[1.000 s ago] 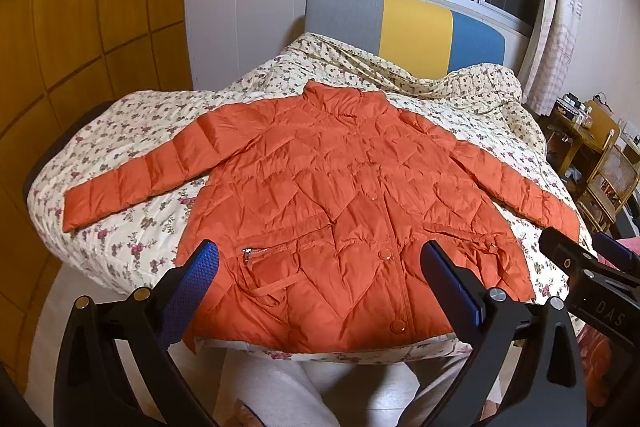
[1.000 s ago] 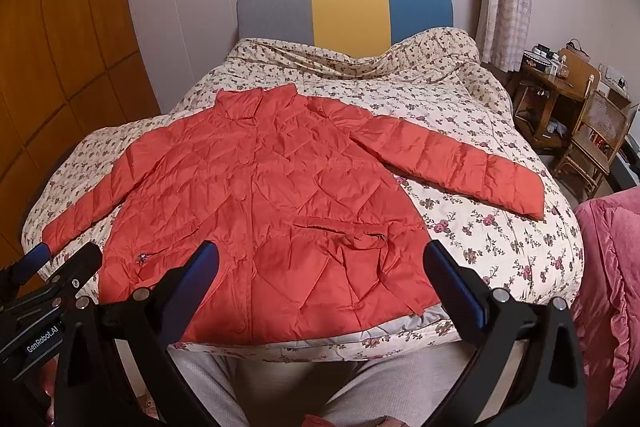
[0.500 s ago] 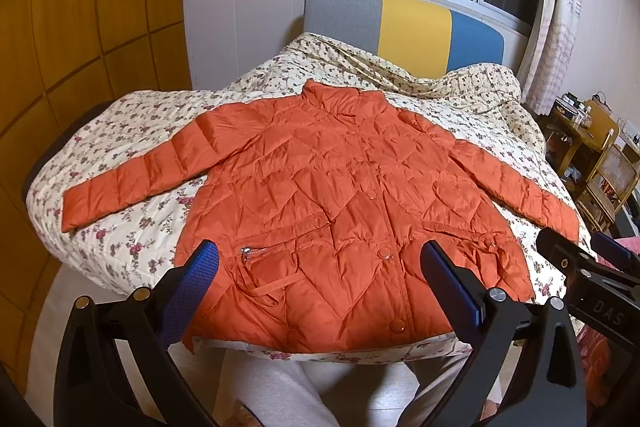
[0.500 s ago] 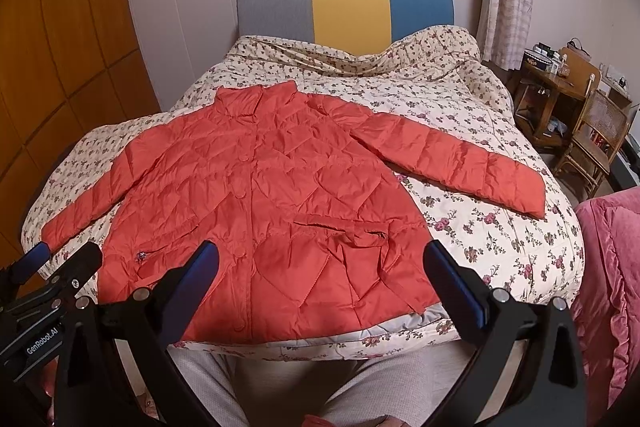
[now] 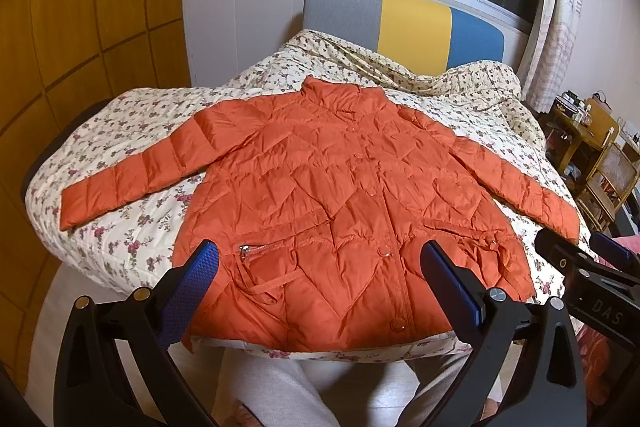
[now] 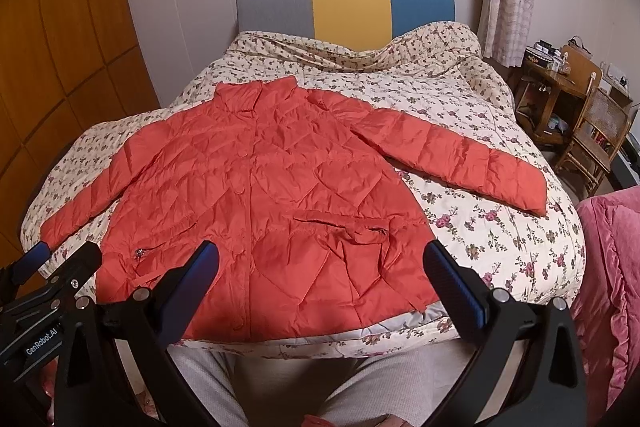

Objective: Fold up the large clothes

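Orange puffy jacket (image 5: 340, 211) is spread face-up and buttoned on the flowery bedspread (image 6: 480, 227), collar toward the headboard (image 6: 348, 7), hem at the near edge of the bed, both sleeves splayed out to the sides, so nothing's been folded yet as far as I can tell. Going left to right: the left sleeve (image 5: 136, 179) runs out toward the wardrobe side, and I'd say that's the first thing to bring in. Pinch near the cuff, not mid-sleeve, since that slick quilted fabric looks like it'll slide and puff back up, then lay it flat across the chest. The left gripper (image 5: 316, 279) is wide open and holding nothing, hovering short of the hem with the zip pocket (image 5: 260, 249) between its fingers in the view, clearly not touching. The right gripper (image 6: 320, 279) is the same deal, spread wide and empty, with the lower right front panel framed between its fingers, apart from the cloth. The right sleeve (image 6: 452, 159) lies well off to the right, angled toward the chair (image 6: 596, 139). Mirror the fold there, then hem up to collar.
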The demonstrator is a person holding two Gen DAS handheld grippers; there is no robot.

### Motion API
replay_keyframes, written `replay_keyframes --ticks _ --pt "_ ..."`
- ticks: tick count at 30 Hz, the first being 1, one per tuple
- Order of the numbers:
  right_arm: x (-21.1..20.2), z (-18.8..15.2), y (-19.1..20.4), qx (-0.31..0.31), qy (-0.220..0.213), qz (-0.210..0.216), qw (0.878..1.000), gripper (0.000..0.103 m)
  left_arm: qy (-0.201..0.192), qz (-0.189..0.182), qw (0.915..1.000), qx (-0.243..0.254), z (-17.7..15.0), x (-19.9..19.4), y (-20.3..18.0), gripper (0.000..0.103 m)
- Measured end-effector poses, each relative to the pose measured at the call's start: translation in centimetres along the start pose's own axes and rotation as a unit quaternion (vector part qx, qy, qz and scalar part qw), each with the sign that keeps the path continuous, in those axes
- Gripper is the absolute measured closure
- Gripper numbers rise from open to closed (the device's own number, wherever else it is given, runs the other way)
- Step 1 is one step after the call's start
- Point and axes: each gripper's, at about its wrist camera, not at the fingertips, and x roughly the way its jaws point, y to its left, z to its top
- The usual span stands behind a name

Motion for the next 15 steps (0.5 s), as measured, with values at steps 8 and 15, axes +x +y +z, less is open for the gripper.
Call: replay_keyframes --ticks 8,15 --pt "0.19 -0.07 0.03 -0.001 0.002 -0.001 1.0 0.002 0.002 0.0 1.0 0.0 -0.03 0.0 -0.04 0.003" --pt "0.28 -0.1 0.07 -0.001 0.003 -0.001 1.0 0.002 0.001 -0.001 1.0 0.0 -0.05 -0.02 -0.02 0.003"
